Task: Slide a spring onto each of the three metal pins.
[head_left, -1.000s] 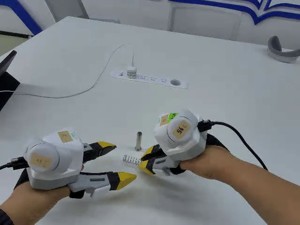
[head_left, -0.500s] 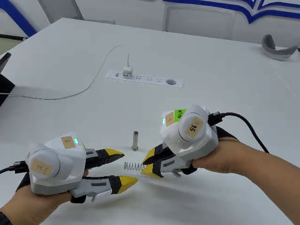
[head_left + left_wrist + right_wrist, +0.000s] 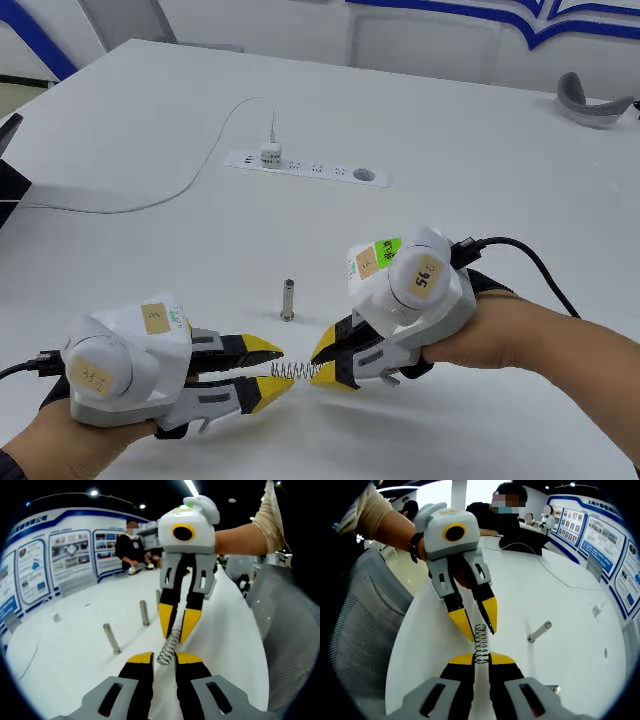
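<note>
The right gripper (image 3: 319,369) pinches one end of the spring (image 3: 297,370). The left gripper (image 3: 282,367) brackets the other end with narrowed jaws; whether it clamps cannot be told.

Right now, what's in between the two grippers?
A spring bridges the gap from the left gripper to the right gripper, one end between each one's jaws. It shows in the head view and both gripper views.

left gripper (image 3: 268,368): white body, tan stickers | right gripper (image 3: 328,361): green label, black cable | jaws: black, yellow-tipped
</note>
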